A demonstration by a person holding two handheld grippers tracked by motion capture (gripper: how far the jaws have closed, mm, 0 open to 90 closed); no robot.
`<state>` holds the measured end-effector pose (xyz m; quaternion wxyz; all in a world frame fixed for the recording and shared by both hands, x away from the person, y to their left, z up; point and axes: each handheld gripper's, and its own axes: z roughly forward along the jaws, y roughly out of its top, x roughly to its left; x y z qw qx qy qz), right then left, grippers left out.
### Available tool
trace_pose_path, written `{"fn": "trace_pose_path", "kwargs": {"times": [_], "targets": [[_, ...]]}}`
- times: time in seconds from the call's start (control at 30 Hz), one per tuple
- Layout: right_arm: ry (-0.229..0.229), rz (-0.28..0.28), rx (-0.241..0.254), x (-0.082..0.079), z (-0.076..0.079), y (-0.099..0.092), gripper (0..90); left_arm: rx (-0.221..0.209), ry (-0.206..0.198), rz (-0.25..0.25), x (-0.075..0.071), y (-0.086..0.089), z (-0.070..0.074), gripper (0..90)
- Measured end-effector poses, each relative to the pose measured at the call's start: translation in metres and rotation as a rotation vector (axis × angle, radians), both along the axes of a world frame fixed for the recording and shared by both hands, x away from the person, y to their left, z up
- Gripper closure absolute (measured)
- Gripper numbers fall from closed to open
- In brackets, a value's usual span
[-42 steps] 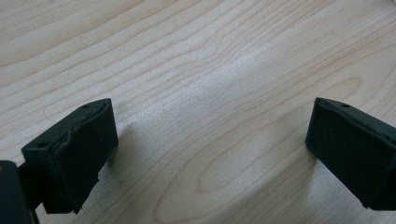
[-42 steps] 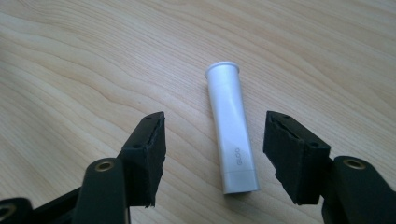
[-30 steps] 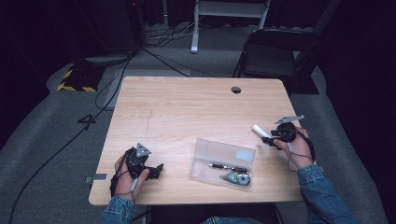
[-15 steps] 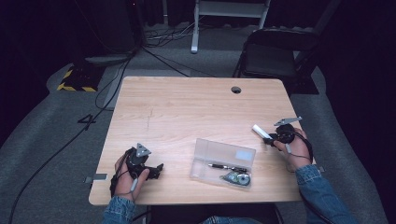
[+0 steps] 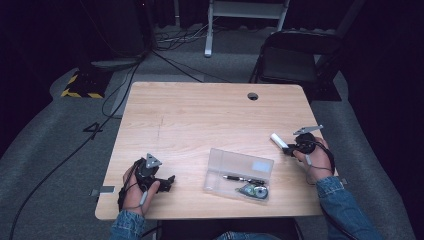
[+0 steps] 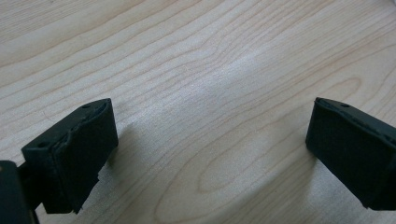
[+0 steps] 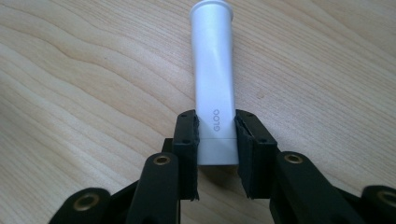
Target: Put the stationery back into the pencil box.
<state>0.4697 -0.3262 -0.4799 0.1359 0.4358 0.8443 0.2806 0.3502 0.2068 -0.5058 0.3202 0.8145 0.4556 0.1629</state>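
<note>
A white glue stick (image 5: 278, 140) (image 7: 214, 84) marked GLOO lies on the wooden table (image 5: 200, 115) near its right edge. My right gripper (image 5: 287, 149) (image 7: 215, 128) holds the tube's near end; its jaws have just been closing and both pads now press on the tube's sides. At the front left my left gripper (image 5: 167, 182) (image 6: 210, 149) rests low over bare wood, open, with nothing between its jaws.
A clear plastic case (image 5: 220, 160) lies open at the front middle, with a black pen (image 5: 242, 178) and a correction tape roller (image 5: 252, 190) in it. A cable hole (image 5: 252, 96) sits near the far edge. A dark chair (image 5: 295, 55) stands behind the table.
The right gripper's jaws have drawn in onto the glue stick. Both hands and the glue stick have kept their places.
</note>
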Motion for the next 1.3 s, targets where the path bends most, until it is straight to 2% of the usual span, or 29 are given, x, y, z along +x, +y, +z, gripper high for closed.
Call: {"fn": "trace_pose_path", "kwargs": {"times": [0.1, 0.27, 0.57, 1.0, 1.3], "targets": [[-0.006, 0.005, -0.003, -0.001, 0.002, 0.000, 71.7, 0.000, 0.000, 0.000, 0.000, 0.000, 0.000, 2.6], [-0.036, 0.016, 0.008, -0.003, 0.012, 0.002, 71.7, 0.000, 0.000, 0.000, 0.000, 0.000, 0.000, 2.6], [-0.060, 0.054, 0.023, -0.012, 0.032, 0.010, 71.7, 0.000, 0.000, 0.000, 0.000, 0.000, 0.000, 2.6], [-0.113, 0.137, 0.046, -0.033, 0.065, 0.032, 71.7, 0.000, 0.000, 0.000, 0.000, 0.000, 0.000, 2.6], [-0.122, 0.206, 0.055, -0.047, 0.079, 0.049, 71.7, 0.001, 0.000, 0.000, 0.000, 0.000, 0.000, 2.6]]}}
